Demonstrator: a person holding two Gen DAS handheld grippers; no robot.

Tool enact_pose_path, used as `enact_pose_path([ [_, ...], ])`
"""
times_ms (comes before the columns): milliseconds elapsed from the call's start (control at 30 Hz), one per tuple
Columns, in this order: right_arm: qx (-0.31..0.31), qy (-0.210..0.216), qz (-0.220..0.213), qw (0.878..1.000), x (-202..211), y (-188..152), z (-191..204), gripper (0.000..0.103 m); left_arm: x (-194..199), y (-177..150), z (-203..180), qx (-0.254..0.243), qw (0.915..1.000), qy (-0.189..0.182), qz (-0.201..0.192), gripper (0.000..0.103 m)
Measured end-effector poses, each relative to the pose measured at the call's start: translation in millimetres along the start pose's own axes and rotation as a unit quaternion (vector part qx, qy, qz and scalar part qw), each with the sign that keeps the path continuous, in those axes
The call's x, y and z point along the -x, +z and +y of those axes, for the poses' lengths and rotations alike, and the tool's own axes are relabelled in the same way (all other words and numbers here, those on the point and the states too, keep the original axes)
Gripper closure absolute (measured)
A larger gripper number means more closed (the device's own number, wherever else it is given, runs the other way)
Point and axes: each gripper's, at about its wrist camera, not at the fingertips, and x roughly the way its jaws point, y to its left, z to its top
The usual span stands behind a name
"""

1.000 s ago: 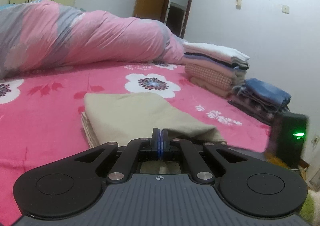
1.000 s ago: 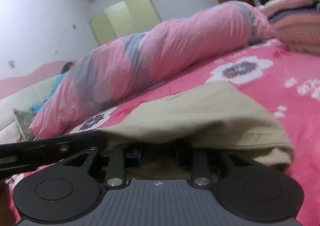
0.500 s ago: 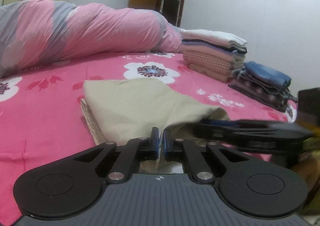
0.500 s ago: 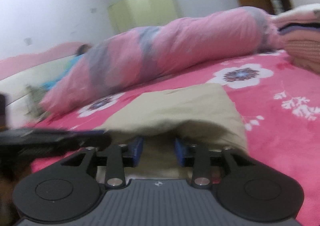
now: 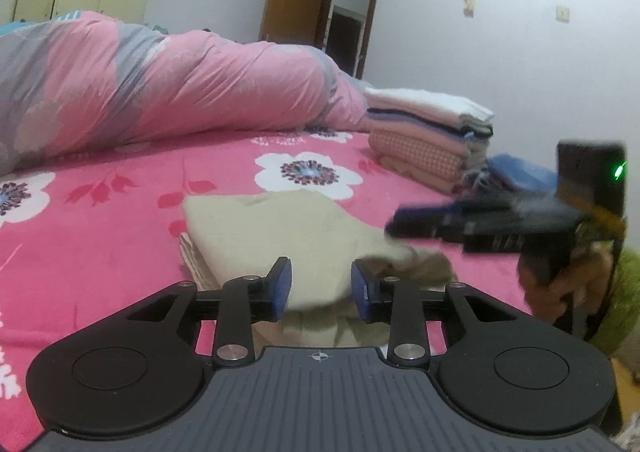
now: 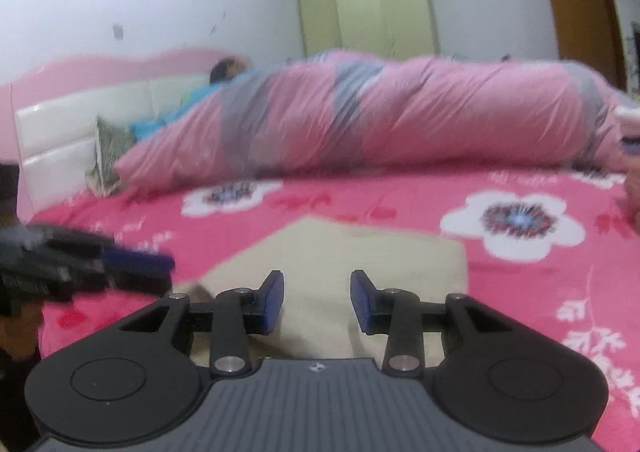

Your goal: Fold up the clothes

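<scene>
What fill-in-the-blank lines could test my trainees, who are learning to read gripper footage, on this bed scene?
1. The left claw has its jaws ____.
2. The folded garment lying on the bedsheet is ____ in colour.
3. The stack of folded clothes has a ____ item on top.
4. The rolled-up quilt is pink and ____.

Missing words: open; beige; white; grey

My 2 wrist cameras sit low and close over the bed (image 5: pixel 100 219), facing the quilt (image 6: pixel 400 111); both share the beige cloth (image 5: pixel 280 228).
</scene>
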Motion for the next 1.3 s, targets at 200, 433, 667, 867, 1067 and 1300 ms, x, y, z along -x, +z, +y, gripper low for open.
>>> enact_pose_path([
  [200,0.081,0.020,0.044,0.996,4,-18,7,0.063,-17,3,4,-0.016,0.9989,-0.024,0.037,0.065],
  [433,0.196,0.041,0.042,0.979,6,-12,26,0.064,-32,-7,-14,-0.121,0.9902,0.005,0.069,0.064],
  [667,0.277,0.095,0.063,0.954,-9,-1,44,0.063,-31,-13,-17,-0.178,0.9810,0.018,0.076,0.064],
  [867,0.334,0.124,0.095,0.930,-16,2,52,0.063,-32,-15,-22,-0.210,0.9749,0.034,0.065,0.063],
  [1067,0.365,0.104,0.112,0.918,-23,-7,58,0.061,-35,-16,-22,-0.221,0.9727,0.036,0.060,0.063],
  [1300,0.344,0.083,0.122,0.927,-25,-9,58,0.072,-35,-15,-26,-0.244,0.9672,0.036,0.060,0.063],
])
